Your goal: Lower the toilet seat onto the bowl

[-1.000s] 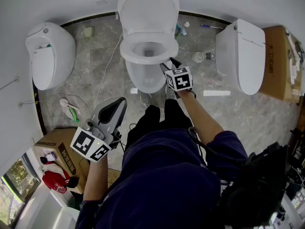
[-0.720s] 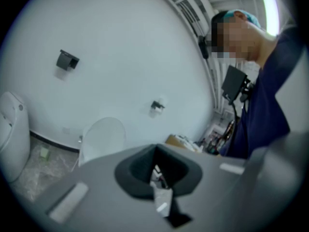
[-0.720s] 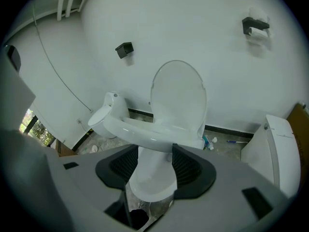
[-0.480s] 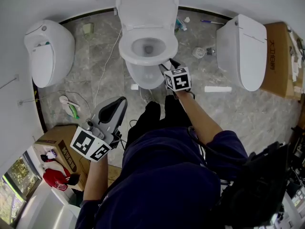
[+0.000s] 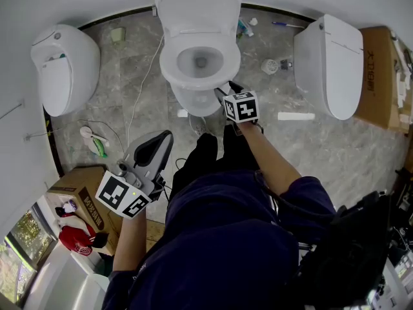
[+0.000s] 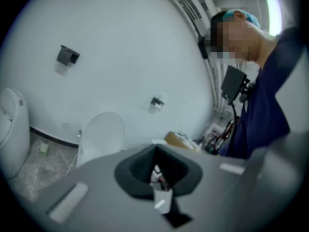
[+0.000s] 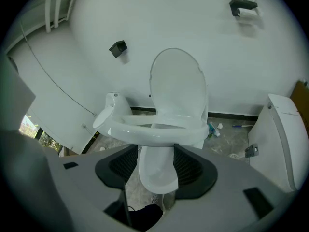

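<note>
The white toilet stands at the top middle with its lid (image 5: pixel 197 8) upright. Its seat ring (image 5: pixel 169 63) lies level on the bowl (image 5: pixel 193 102); I see no gap under it. My right gripper (image 5: pixel 222 90) hovers at the bowl's front right, pointing down at it, open and holding nothing. In the right gripper view the seat ring (image 7: pixel 154 133) crosses just above the open right gripper (image 7: pixel 154 152), clear of both pads. My left gripper (image 5: pixel 164 139) is held low at the left, far from the toilet. Its jaws (image 6: pixel 157 170) look shut and hold nothing.
A second toilet (image 5: pixel 64 70) stands at the left and a third (image 5: pixel 332 63) at the right beside a cardboard box (image 5: pixel 381 76). A cable (image 5: pixel 139 102), a white strip (image 5: pixel 295 116) and small litter lie on the marble floor. Another box (image 5: pixel 74 192) sits at the lower left.
The right gripper has drawn slightly back and down from the bowl's front. The seat lies as before, and the left gripper has kept still.
</note>
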The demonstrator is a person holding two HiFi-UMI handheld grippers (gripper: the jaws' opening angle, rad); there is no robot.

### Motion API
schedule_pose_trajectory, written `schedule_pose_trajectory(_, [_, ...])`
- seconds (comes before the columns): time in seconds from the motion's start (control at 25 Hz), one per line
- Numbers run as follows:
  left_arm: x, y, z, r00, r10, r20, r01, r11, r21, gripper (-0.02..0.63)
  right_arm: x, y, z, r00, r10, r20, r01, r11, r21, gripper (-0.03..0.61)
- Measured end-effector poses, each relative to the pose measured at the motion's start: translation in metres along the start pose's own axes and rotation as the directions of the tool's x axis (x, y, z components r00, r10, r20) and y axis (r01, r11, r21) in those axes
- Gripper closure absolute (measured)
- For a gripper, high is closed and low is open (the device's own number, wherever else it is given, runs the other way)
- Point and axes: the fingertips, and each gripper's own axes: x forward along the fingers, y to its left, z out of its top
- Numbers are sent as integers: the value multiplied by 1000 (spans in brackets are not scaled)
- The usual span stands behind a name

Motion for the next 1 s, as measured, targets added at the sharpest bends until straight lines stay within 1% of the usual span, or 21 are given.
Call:
schedule_pose_trajectory(0.12, [-1, 2, -2, 1000, 3, -4, -3, 1000, -5, 611, 3, 0, -7, 999, 36, -12, -36, 998, 52, 362])
schedule_pose_trajectory(0.2, [0, 3, -4, 1000, 4, -6, -4, 1000, -8, 611, 7, 1, -14, 997, 76, -19, -74, 993, 93, 362])
schedule_pose_trajectory(0.32, [1, 5, -6, 1000, 3, -10, -4, 1000, -12, 611, 12, 9, -21, 986, 167, -16, -163, 977, 138, 362])
schedule_pose_trajectory(0.44, [1, 7, -7, 1000, 4, -14, -4, 1000, -17, 611, 12, 20, -24, 967, 253, -4, -249, 953, 171, 356])
schedule_pose_trajectory(0.52, [3, 9, -8, 1000, 2, -15, -2, 1000, -21, 611, 12, 29, -22, 947, 321, 20, -319, 926, 204, 348])
schedule_pose_trajectory(0.56, [4, 10, -8, 1000, 1, -16, -2, 1000, -23, 611, 11, 34, -20, 932, 360, 41, -359, 905, 228, 343])
schedule_pose_trajectory(0.64, [6, 12, -8, 1000, 0, -16, -1, 1000, -26, 611, 10, 41, -15, 901, 424, 90, -431, 853, 293, 333])
schedule_pose_trajectory(0.72, [6, 12, -9, 1000, -1, -17, 0, 1000, -29, 611, 8, 40, -12, 884, 448, 134, -463, 801, 379, 324])
schedule_pose_trajectory(0.8, [7, 12, -9, 1000, -2, -18, 2, 1000, -31, 611, 8, 34, -10, 882, 443, 162, -464, 753, 466, 324])
schedule_pose_trajectory(0.84, [8, 12, -9, 1000, -3, -19, 2, 999, -33, 611, 8, 32, -9, 884, 437, 167, -458, 738, 496, 324])
schedule_pose_trajectory(0.92, [10, 14, -9, 1000, -2, -22, 2, 999, -37, 611, 11, 28, -9, 892, 421, 165, -441, 727, 527, 324])
schedule_pose_trajectory(1.0, [11, 17, -10, 1000, -1, -25, 0, 999, -43, 611, 15, 26, -10, 893, 419, 163, -435, 714, 549, 324])
